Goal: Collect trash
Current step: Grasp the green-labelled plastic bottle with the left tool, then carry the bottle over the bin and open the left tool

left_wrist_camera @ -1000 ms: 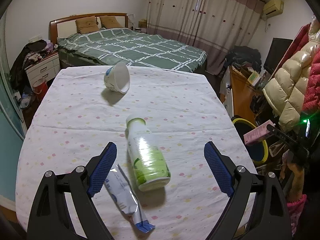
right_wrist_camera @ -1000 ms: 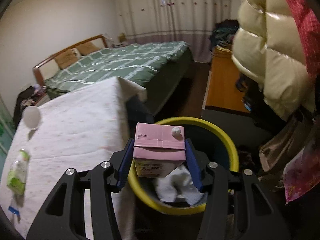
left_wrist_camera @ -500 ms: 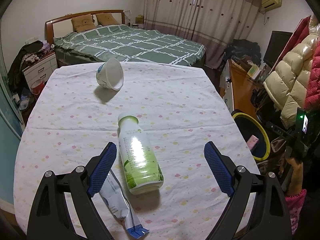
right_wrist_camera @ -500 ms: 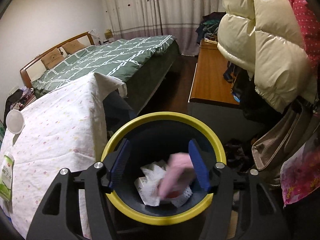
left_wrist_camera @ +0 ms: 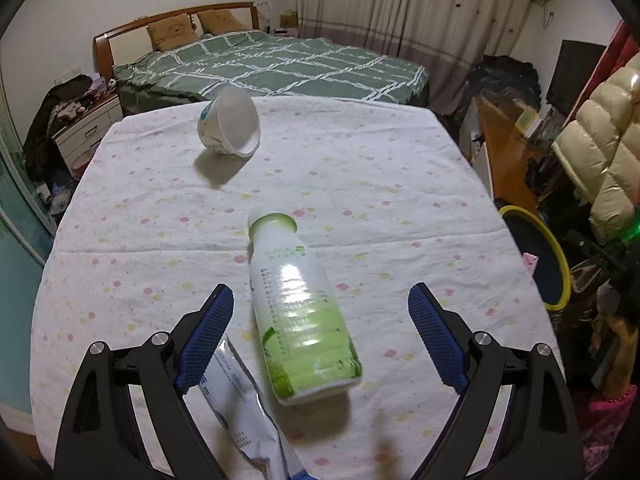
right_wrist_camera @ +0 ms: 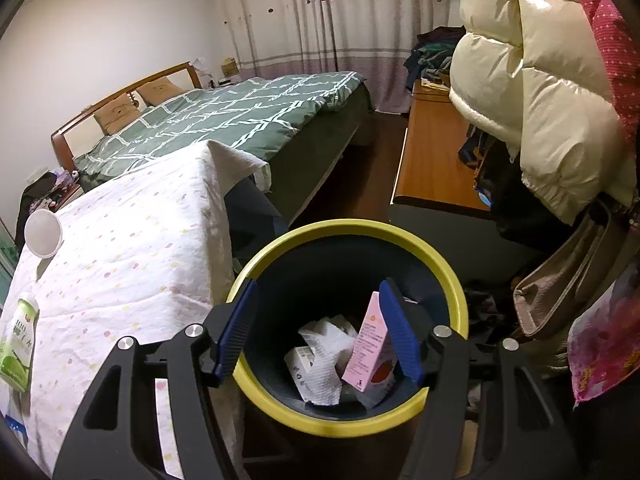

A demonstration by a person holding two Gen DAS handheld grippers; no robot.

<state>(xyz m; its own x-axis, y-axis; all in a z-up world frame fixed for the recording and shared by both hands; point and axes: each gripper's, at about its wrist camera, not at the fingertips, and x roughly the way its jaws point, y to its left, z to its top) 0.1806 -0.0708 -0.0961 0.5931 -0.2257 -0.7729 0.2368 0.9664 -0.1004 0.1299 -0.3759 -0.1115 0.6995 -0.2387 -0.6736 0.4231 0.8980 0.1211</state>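
1. Pink carton (right_wrist_camera: 370, 350) that was clamped between the right gripper (right_wrist_camera: 318, 330) jaws a second ago now stands tilted inside the bin (right_wrist_camera: 448, 280). The jaws have just been opening and now hang apart over the bin with nothing between them.
2. That settles one piece of trash. The right gripper is free for another pick.
3. Inside the bin, the carton leans against the wall nearest the right jaw. Beside it lie crumpled white paper (right_wrist_camera: 324, 354) and what looks like a small white box, though the dark interior makes that hard to confirm.
4. The left gripper (left_wrist_camera: 320, 332) has come lower and nearer to the bottle (left_wrist_camera: 298, 312). Its jaws stand wide, straddling the bottle without touching it.
5. The bottle lies on its side near the front edge of the table (left_wrist_camera: 400, 184), green-rimmed neck pointing towards the far edge. It is probably the next thing to go.
6. A foil wrapper (left_wrist_camera: 244, 404) lies flat just beside the bottle, partly under the left jaw, at the front edge.
7. A white cup (left_wrist_camera: 230, 122) is tipped on its side near the far edge of the table, its mouth open to view and nothing seen in it.
8. The bin stands on the floor just off the table's right edge.
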